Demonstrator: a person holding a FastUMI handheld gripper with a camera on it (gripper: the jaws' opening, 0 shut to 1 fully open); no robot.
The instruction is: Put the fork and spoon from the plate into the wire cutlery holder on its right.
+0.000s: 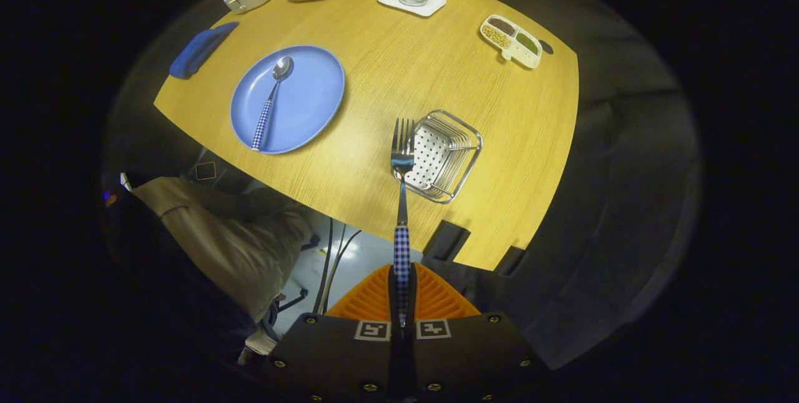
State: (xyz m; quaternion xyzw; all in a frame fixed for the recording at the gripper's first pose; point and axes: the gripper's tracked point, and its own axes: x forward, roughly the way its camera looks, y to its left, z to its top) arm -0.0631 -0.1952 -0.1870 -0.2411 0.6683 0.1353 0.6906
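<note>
In the gripper view, our claw (402, 275) is clamped on the fork (402, 169) by its checked handle, tines overlapping the wire cutlery holder (446, 155). The spoon (272, 98) lies on the blue plate (312, 88), left of the holder on the table (399, 60).

Blue plate (312, 94), blue-and-white checked fork (401, 203) and spoon (269, 100) handles, yellow wood-grain table (406, 66)

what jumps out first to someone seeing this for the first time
The fork, clamped by its checked handle in the tongs, points its tines at the wire cutlery holder just beyond. Farther off, the spoon still lies on the blue plate, left of the holder.
</note>
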